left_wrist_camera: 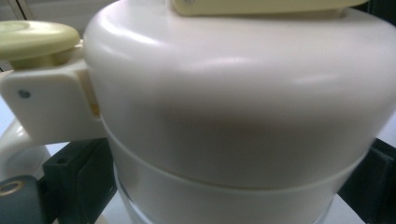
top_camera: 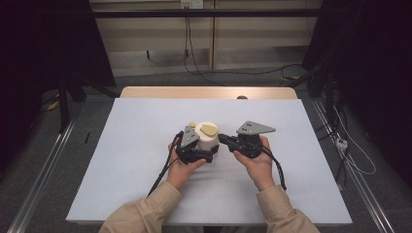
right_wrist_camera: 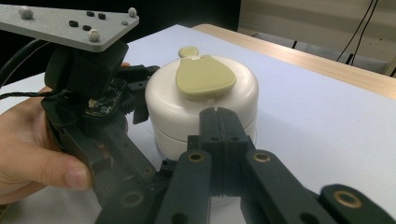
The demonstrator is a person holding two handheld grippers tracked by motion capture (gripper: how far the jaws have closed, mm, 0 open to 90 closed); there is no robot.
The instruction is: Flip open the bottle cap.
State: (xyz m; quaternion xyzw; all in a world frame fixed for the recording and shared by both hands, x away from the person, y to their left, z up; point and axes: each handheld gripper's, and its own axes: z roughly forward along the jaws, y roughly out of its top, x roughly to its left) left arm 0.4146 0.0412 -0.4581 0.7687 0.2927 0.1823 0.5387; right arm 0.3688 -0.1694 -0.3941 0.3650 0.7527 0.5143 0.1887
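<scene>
The left hand-held gripper [top_camera: 206,154] grips the cream jar [top_camera: 207,138] around its lower body, one jaw on either side of it. The right hand-held gripper [right_wrist_camera: 218,122] is clenched, its two jaws pressed flat together, their tips touching the jar's side just under the lid [right_wrist_camera: 201,91]. The jar is round and squat, standing upright on the white bench [top_camera: 121,145] between the two grippers. Its domed lid carries a pale yellow-green flap [right_wrist_camera: 204,75], and a small yellow-green knob [left_wrist_camera: 35,39] sits above the handle [left_wrist_camera: 46,109] on the jar's far side.
</scene>
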